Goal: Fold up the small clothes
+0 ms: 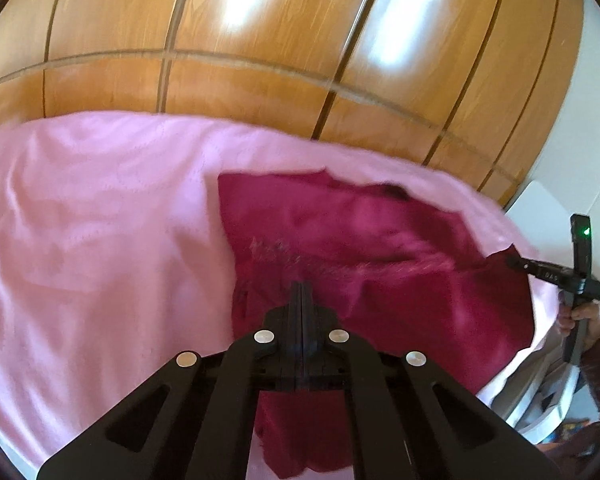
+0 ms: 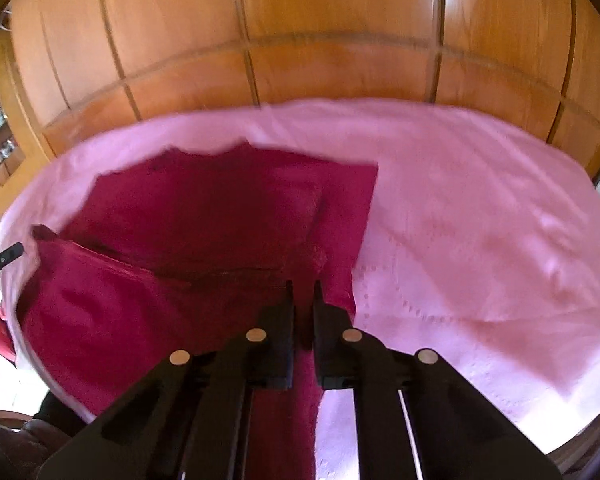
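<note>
Both grippers pinch the dark pink garment on the pink sheet: left gripper closed tight, right gripper nearly closed.

Matte black left gripper linkage, four silver rivets; right gripper alike; green indicator light
</note>
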A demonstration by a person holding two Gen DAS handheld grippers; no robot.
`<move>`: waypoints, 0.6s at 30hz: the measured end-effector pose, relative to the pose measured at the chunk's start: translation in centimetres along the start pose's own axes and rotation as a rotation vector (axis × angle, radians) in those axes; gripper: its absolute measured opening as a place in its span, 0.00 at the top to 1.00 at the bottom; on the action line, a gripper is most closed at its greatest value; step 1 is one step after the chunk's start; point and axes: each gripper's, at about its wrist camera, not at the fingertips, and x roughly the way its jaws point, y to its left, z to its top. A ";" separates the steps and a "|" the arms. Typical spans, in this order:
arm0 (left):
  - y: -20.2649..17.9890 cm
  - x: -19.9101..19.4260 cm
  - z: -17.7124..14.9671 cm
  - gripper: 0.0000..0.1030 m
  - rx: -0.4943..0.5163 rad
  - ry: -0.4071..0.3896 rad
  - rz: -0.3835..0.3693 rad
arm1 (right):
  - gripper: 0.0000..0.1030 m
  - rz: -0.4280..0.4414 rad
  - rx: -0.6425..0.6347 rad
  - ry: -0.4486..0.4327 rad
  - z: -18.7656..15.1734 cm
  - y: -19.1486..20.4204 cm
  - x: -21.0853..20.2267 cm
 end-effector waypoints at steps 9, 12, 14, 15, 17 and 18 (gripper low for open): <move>-0.1 -2.0 4.6 1.00 -0.022 -0.111 -0.042 | 0.94 0.055 -0.033 -0.125 4.4 1.7 -3.0; 0.8 -0.9 5.0 1.00 -0.036 -0.053 -0.022 | 0.94 0.030 -0.074 -0.083 4.4 2.0 -1.7; 2.0 -0.5 4.0 1.00 -0.080 -0.007 -0.050 | 0.94 0.021 -0.074 -0.056 3.5 1.8 -1.1; 2.3 -0.5 3.4 0.97 -0.078 0.010 -0.039 | 0.94 0.020 -0.057 -0.044 3.0 1.4 -0.8; 3.2 0.0 2.0 0.60 -0.104 0.060 -0.047 | 0.94 0.019 -0.015 -0.020 1.9 0.6 -0.2; 3.6 0.1 1.4 0.50 -0.130 0.069 -0.051 | 0.94 0.018 0.004 -0.007 1.4 0.2 0.2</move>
